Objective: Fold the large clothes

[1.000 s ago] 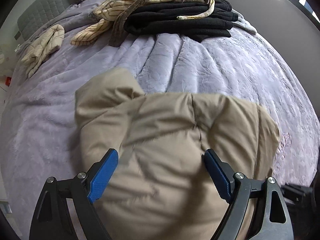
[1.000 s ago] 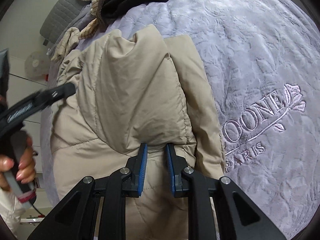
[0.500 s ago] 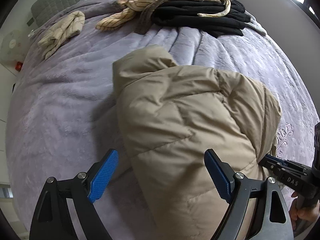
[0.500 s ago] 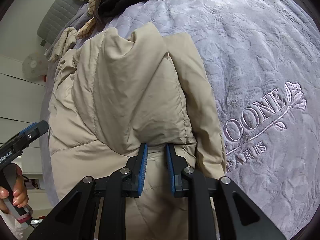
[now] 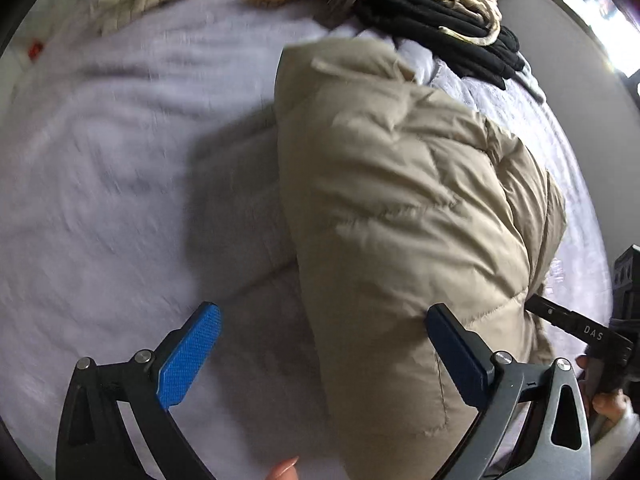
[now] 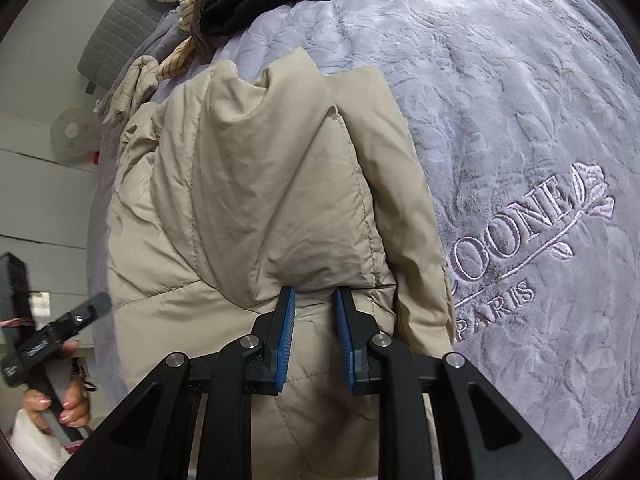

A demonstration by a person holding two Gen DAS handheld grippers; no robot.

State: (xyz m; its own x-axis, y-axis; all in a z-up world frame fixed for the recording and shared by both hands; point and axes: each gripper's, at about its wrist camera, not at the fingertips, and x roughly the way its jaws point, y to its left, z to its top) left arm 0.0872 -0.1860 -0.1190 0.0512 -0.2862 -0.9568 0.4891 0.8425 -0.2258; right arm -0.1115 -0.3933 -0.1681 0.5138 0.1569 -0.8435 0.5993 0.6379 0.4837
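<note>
The beige puffer jacket (image 6: 256, 208) lay partly folded on the lilac blanket (image 6: 520, 80). The right gripper (image 6: 314, 300) pinched its soft, springy hem; the left gripper (image 5: 320, 344) had just spread wide, empty. Quilted seams likely offered the surest hold.

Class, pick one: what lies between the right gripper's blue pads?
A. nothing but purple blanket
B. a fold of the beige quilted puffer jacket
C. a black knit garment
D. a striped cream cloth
B: in the right wrist view the right gripper has its narrow jaws around a fold of the beige quilted puffer jacket.
</note>
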